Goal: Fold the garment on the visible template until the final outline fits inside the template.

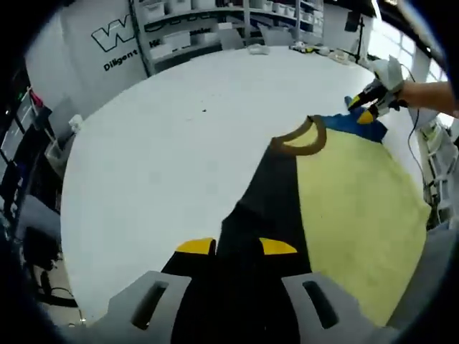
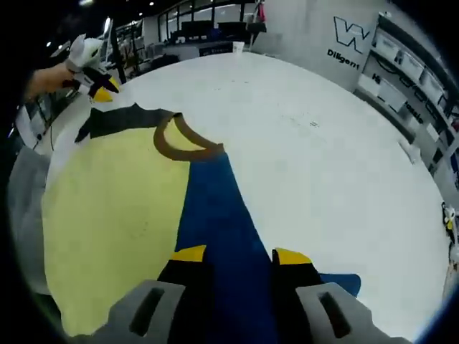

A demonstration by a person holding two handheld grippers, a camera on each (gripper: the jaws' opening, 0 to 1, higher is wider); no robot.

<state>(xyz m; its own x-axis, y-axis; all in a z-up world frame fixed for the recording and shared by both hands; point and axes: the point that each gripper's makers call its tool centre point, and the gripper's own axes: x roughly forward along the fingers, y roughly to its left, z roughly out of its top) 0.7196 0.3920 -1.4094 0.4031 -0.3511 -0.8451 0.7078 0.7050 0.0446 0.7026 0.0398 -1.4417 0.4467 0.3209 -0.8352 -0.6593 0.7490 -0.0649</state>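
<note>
Left gripper (image 1: pixel 237 247) pinching black sleeve (image 1: pixel 269 193), right gripper (image 2: pixel 233 256) pinching blue sleeve (image 2: pixel 215 208), grips hidden

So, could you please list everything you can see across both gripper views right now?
Garment: one, yellow body with a brown collar, one black sleeve and one blue sleeve, spread flat on the table.
Table: one, white, under the garment.
Shelving: grey racks with bins, against the far wall in the left gripper view.
Wall lettering: black on white, behind the table.
Person's hand: one, at the far edge, holding the right claw.
Left claw: yellow-tipped, jaws on either side of the black sleeve.
Right claw: yellow-tipped, jaws on either side of the blue sleeve.
</note>
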